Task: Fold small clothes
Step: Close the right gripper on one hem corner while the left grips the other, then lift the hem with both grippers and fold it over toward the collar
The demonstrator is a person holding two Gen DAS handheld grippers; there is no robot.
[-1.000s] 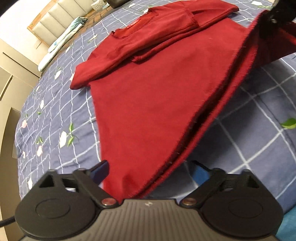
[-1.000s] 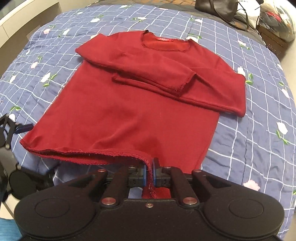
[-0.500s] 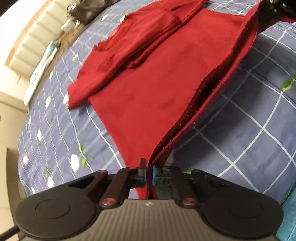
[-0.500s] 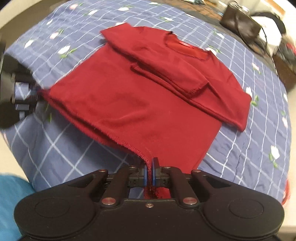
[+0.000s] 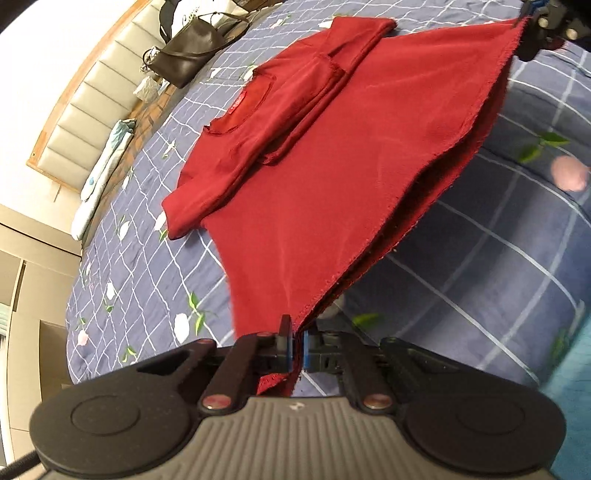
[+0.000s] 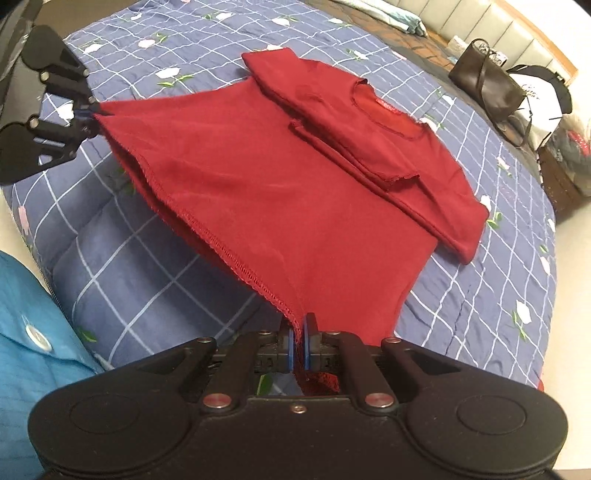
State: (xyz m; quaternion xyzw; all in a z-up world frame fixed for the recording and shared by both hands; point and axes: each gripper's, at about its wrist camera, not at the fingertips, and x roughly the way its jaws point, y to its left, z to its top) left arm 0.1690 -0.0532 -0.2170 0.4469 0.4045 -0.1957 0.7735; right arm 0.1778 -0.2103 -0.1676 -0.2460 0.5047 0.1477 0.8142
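Garment: red long-sleeved top (image 6: 280, 192), front up on the bed, neckline toward the headboard; hem end raised off the quilt, collar end lying flat.
Sleeves: both folded in across the chest (image 6: 354, 147), one overlapping the other, cuffs with raw stitched edges.
Neck label: small red tag (image 5: 236, 105) inside the collar.
Hem: stitched edge (image 6: 229, 254) stretched in a sagging line between the two tools; front and back layers parted slightly, dark gap visible under the top layer.
Left gripper (image 5: 294, 349): blue-padded tips pressed together on one hem corner, cloth pinched between them; seen from the right wrist view at upper left (image 6: 86, 112), same corner pulled to a point.
Right gripper (image 6: 298, 349): tips clamped on the opposite hem corner, a tuft of red cloth bunched behind the pads; seen from the left wrist view at top right (image 5: 532, 11), partly cut off by the frame.
Surface: blue quilt (image 6: 480, 295) with white grid lines and small flower print, covering the whole bed.
Headboard: padded pale panels in a wood frame (image 5: 92, 103), beyond the collar end.
Bags: dark brown handbag (image 6: 487, 88) on the far side of the bed near the headboard; white bag with black straps (image 6: 535, 96) just beside it.
Person: blue buttoned sleeve or shirt (image 6: 33, 350) at lower left of the right wrist view.
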